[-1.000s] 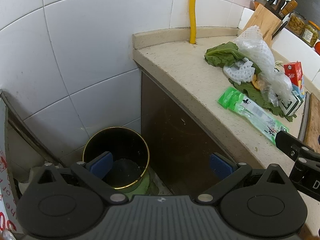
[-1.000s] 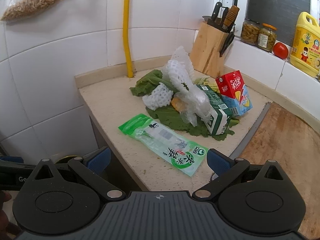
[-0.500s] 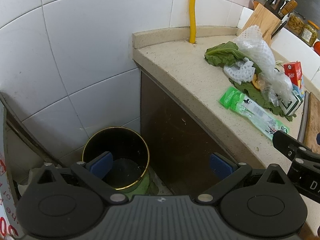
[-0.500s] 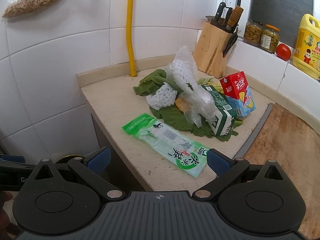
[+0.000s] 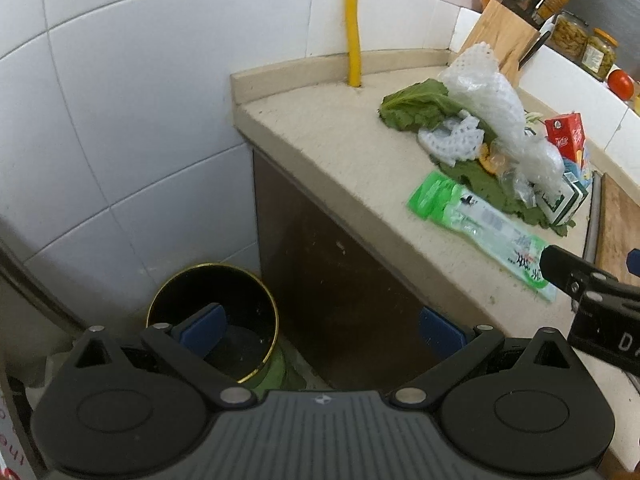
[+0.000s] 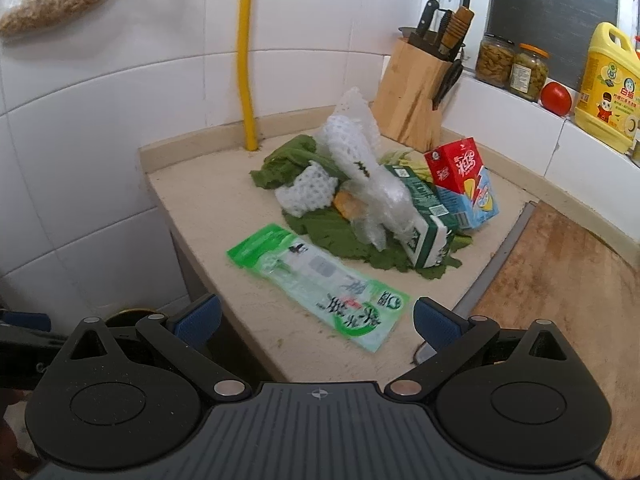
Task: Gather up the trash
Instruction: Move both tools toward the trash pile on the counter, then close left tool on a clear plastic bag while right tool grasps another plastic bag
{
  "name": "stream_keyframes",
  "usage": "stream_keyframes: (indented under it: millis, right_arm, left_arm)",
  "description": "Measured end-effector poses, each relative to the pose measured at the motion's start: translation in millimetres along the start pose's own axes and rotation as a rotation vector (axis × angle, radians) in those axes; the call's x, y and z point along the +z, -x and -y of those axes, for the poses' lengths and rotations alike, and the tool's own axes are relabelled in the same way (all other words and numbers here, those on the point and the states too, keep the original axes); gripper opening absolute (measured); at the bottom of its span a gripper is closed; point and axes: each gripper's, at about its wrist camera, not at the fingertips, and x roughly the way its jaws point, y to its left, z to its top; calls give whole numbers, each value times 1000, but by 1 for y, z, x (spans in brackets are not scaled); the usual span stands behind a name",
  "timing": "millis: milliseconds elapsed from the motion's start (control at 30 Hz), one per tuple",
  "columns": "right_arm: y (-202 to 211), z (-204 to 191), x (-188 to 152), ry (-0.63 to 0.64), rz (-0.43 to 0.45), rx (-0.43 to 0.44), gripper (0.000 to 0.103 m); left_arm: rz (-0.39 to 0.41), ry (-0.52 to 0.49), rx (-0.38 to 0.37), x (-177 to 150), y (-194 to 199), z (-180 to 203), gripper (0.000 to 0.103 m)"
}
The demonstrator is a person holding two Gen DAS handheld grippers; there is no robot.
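— Changing since before?
— Edging closer to the counter (image 6: pixel 192 216); green wrapper (image 6: pixel 320 284) looming larger.
— Left to right?
— Left gripper (image 5: pixel 320 328) hanging spread wide and empty over the bin (image 5: pixel 212 320) on the floor. Right gripper (image 6: pixel 316 318) gaping, empty, hovering just short of the wrapper, trash pile (image 6: pixel 372 200) lying beyond.
— Hidden?
— Bin's bottom partly blocked.

On the tabletop (image 6: pixel 192 216), the flat packet (image 6: pixel 320 284) lies before the trash heap (image 6: pixel 372 204); the knife block (image 6: pixel 416 100) stands behind the heap, and the bin (image 5: pixel 212 320) sits on the floor below the tabletop's left edge.
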Motion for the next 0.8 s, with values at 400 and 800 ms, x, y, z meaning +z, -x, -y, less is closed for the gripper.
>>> stream_keyframes:
  millis: [400,800]
  right_arm:
    - [-27,29,19,12,8,11,103]
    - [-56,60,34,45,13,17,103]
  left_arm:
    - [1,-54,5,19,-21,39,99]
    - [-47,-82,-12,36,-46,72,99]
